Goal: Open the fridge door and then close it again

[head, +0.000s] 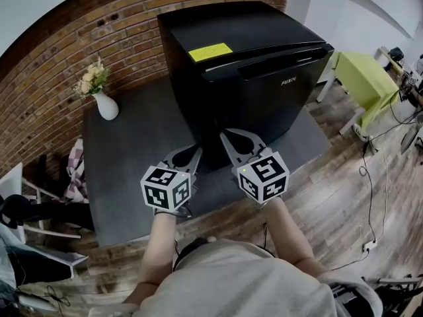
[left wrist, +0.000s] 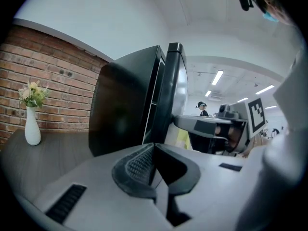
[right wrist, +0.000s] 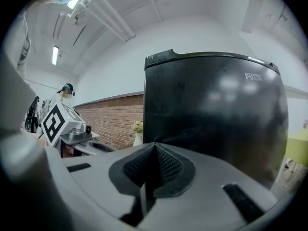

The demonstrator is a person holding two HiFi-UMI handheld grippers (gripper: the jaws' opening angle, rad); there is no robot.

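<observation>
While a person [head: 231, 282] stands over one dark grey platform [head: 125, 170], one black compact fridge [head: 264, 104] sits upright on it before a brick wall [head: 53, 78]. One white vase of flowers [head: 106, 104] stands well to the fridge's left, and one yellow note [head: 210, 51] lies on its top. Two grippers hover side by side near the fridge's lower front. The left gripper [head: 195, 152] has its jaws pressed together with nothing between them. The right gripper [head: 228, 136] is likewise fully closed and empty. Neither clearly touches the fridge. The fridge's door faces the person, its handle recess runs along the top edge, and its long axis is vertical. Whether the door is fully seated cannot be told.
</observation>
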